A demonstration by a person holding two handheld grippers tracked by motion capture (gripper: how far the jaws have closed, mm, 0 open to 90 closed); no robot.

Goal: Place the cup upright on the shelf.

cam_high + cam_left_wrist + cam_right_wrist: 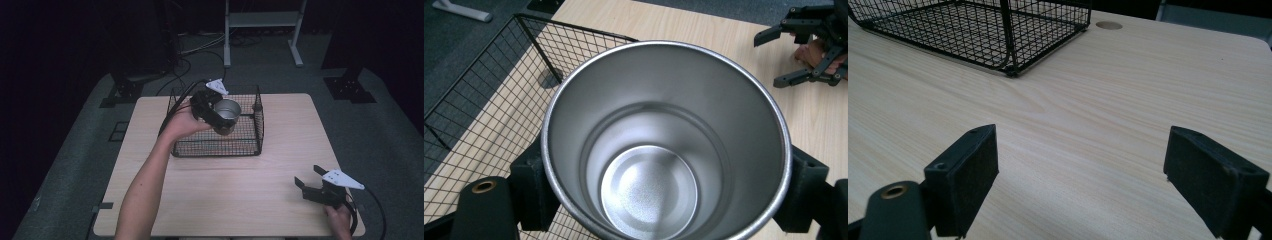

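High view has the left gripper [220, 116] up over the black wire basket [257, 131], jaws clamped on a steel cup [226, 114]. So the cup's in the air above the basket's left-middle part, not on the mesh floor. The bit that matters: the cup is tilted, mouth tipped up and toward the camera, so its long axis leans rather than standing straight. Looks to me like the next move is either lowering it into the basket or lifting it clear, and either way the basket walls sit right around it.

In the left gripper view you look straight down into the cup [664, 145], a jaw pad pressing on each side of its wall, and the basket's mesh [484, 100] lies below and to the left.

The right gripper [311, 185] is way off at the near right corner of the table [280, 150], jaws spread wide with nothing between them, so the left hand is clearly the one doing the work.

Hard to tell: how much gap there is between the cup's base and the mesh, since the gripper and hand cover it.
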